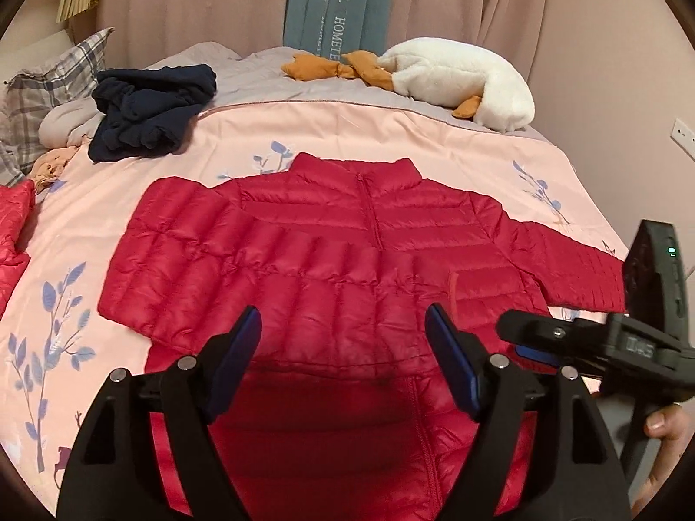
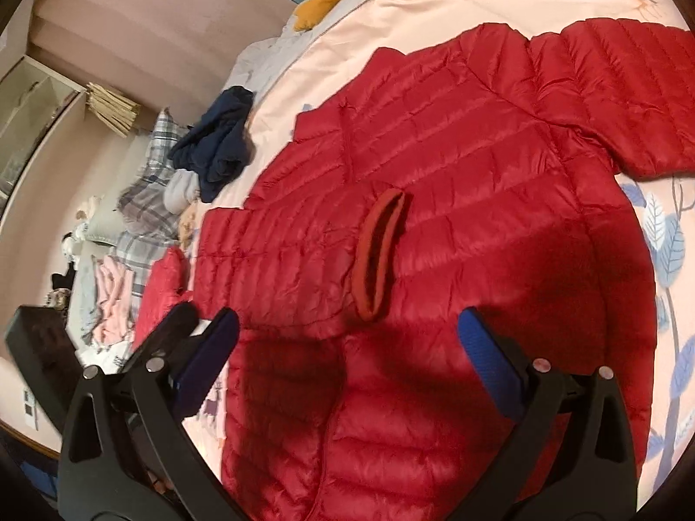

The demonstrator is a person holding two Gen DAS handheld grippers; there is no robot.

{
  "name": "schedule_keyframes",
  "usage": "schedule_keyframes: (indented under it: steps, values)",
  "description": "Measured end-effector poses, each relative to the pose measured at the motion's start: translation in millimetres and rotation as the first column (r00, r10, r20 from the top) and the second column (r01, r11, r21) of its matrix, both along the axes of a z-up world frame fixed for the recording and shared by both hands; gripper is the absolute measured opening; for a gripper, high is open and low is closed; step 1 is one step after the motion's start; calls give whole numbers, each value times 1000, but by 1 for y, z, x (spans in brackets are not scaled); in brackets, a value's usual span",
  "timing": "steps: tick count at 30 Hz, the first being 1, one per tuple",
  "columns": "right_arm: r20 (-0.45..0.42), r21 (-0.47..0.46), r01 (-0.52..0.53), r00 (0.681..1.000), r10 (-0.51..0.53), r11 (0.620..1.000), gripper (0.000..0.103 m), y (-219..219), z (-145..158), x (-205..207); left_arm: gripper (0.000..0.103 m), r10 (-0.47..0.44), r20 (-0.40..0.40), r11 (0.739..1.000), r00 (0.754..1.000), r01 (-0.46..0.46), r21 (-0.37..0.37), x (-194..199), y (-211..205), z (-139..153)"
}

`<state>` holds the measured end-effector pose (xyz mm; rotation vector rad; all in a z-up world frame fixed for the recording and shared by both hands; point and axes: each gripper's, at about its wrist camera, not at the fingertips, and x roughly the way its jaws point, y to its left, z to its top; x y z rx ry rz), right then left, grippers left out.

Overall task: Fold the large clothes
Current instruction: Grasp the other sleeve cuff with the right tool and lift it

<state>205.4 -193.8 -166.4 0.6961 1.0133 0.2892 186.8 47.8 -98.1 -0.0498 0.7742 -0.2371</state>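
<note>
A red quilted down jacket (image 1: 312, 234) lies front up on the pink bedspread (image 1: 391, 130), collar toward the far side. One sleeve is folded across the chest, and its dark red cuff (image 2: 380, 256) rests near the zip. The other sleeve (image 1: 573, 269) stretches out to the right. My left gripper (image 1: 343, 321) hovers over the jacket's lower half, open, with nothing between its blue pads. My right gripper (image 2: 347, 317) is also open and empty just above the folded cuff. It shows in the left wrist view at the right edge (image 1: 521, 341), held by a hand (image 1: 669, 425).
A crumpled navy garment (image 1: 152, 108) and a plaid pillow (image 1: 56, 82) lie at the far left. A white goose plush (image 1: 464, 78) lies at the far right by the curtain. Another red garment (image 1: 13, 225) is at the left edge, and folded pink clothes (image 2: 113, 299) are beyond it.
</note>
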Motion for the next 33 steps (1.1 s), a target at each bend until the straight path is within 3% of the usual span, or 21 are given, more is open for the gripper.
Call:
schedule_keyframes:
  steps: [6, 11, 14, 19, 21, 22, 24, 29, 33]
  values:
    - [-14, -120, -1, 1000, -1, 993, 101, 17, -7, 17, 78, 19, 1, 1000, 1000, -19, 2, -3, 14, -1]
    - [-9, -316, -20, 1000, 18, 948, 101, 41, -13, 33, 78, 43, -11, 999, 999, -43, 10, -1, 27, -6]
    - [-10, -453, -38, 999, 38, 891, 88, 59, -17, 40, 78, 54, -12, 998, 998, -54, 17, -2, 33, -9]
    - [8, -555, -63, 997, 81, 830, 65, 76, -20, 43, 78, 70, -16, 997, 997, -69, 14, -1, 43, -12]
    - [17, -586, -80, 994, 111, 806, 39, 84, -19, 45, 78, 75, -18, 997, 997, -74, 14, -2, 46, -14]
    - [20, -601, -86, 992, 123, 794, 34, 87, -19, 46, 78, 75, -19, 997, 997, -75, 12, -2, 48, -14]
    - [27, -615, -108, 987, 157, 781, 15, 94, -18, 48, 78, 79, -20, 997, 997, -79, 13, -2, 51, -15]
    - [97, -620, -78, 980, 176, 780, 13, 98, 8, 51, 78, 98, -28, 995, 995, -98, 15, 0, 61, -18]
    - [195, -590, 37, 976, 98, 807, 13, 66, 48, 57, 78, 133, -38, 991, 990, -133, 2, 6, 72, -21]
